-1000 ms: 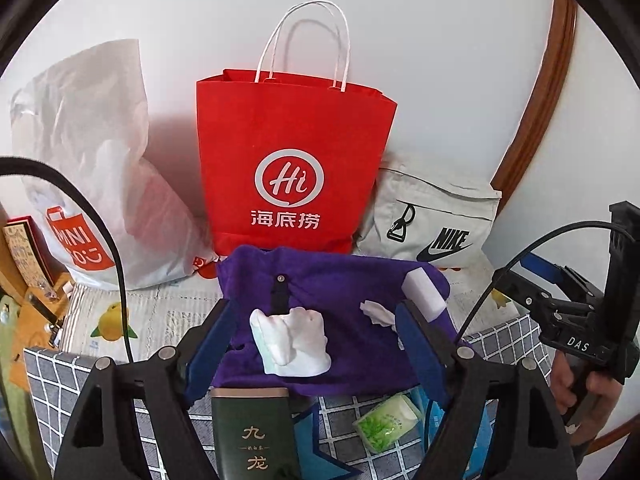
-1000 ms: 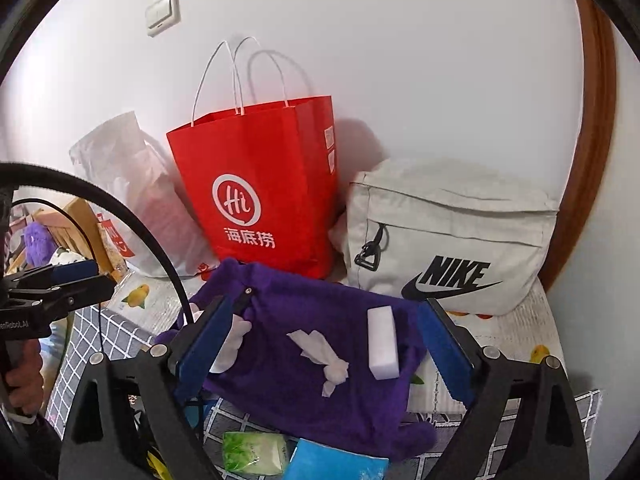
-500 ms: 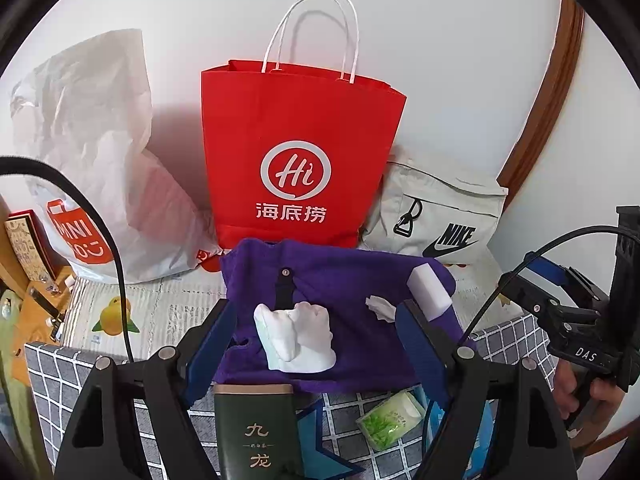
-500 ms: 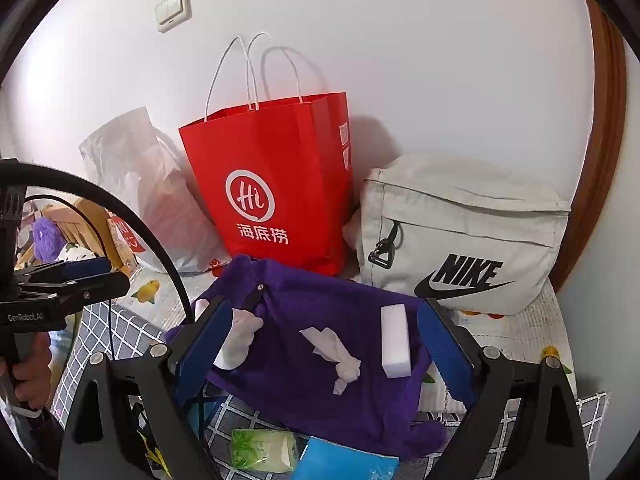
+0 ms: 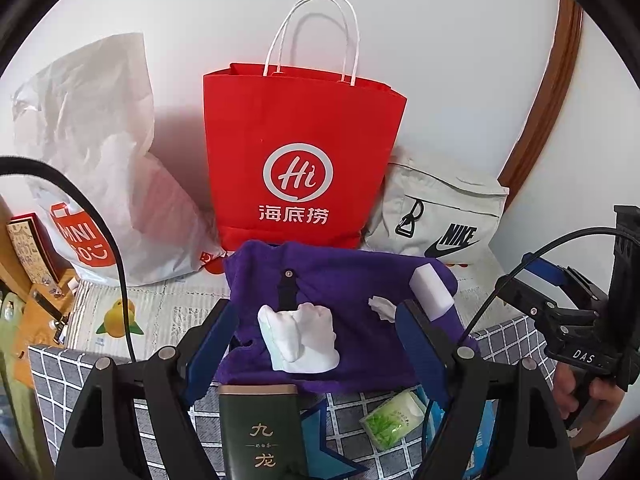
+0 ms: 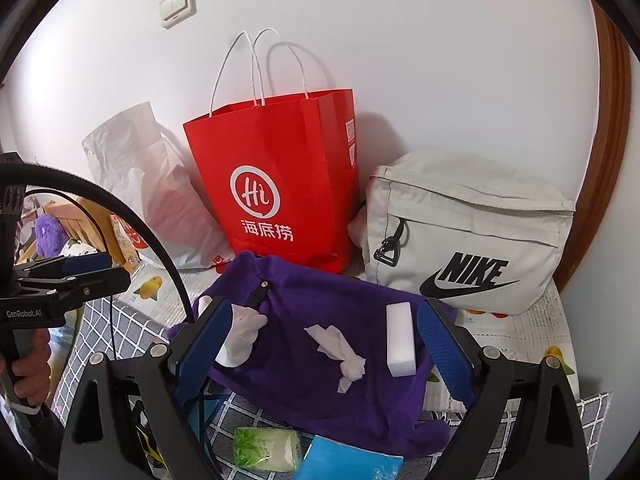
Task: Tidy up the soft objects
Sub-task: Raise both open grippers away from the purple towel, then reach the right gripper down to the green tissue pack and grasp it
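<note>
2 tongs (image 5: 316,328) (image 6: 320,344), jaws wide, angled down over purple cloth (image 6: 320,360)

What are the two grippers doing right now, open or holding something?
Left gripper: open, holding nothing.
Right gripper: open, holding nothing.

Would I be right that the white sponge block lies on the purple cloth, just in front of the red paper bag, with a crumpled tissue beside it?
Not quite. The white sponge block does lie on the purple cloth with the crumpled tissue beside it, but it sits in front of the grey Nike bag, not the red paper bag. The right wrist view shows this.
</note>
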`<state>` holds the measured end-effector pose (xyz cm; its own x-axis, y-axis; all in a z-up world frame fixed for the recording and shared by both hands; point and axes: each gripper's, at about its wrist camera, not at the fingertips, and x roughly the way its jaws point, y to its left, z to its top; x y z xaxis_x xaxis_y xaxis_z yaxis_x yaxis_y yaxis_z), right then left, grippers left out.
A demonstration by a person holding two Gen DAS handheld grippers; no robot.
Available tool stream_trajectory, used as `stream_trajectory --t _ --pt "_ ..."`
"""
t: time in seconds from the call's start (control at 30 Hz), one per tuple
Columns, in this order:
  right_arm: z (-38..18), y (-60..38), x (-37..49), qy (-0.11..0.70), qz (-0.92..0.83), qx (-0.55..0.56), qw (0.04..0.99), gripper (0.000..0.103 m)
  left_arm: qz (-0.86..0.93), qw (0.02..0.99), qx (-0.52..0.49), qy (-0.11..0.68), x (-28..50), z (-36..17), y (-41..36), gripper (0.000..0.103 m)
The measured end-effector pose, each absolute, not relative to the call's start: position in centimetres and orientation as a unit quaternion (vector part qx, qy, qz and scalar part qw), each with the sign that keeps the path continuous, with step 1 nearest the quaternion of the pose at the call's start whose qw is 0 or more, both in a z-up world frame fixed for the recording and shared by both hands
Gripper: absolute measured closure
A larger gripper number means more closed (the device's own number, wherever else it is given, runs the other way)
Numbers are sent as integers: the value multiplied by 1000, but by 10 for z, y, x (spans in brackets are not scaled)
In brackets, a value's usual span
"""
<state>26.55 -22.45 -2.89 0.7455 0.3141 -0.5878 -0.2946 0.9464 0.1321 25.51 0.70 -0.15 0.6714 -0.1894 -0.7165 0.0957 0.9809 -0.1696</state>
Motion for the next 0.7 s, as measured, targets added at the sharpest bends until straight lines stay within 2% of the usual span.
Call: stream_trajectory --t 0.7 --pt "-30 -215 264 318 171 2 933 10 -84 909 -52 405 258 -4 4 23"
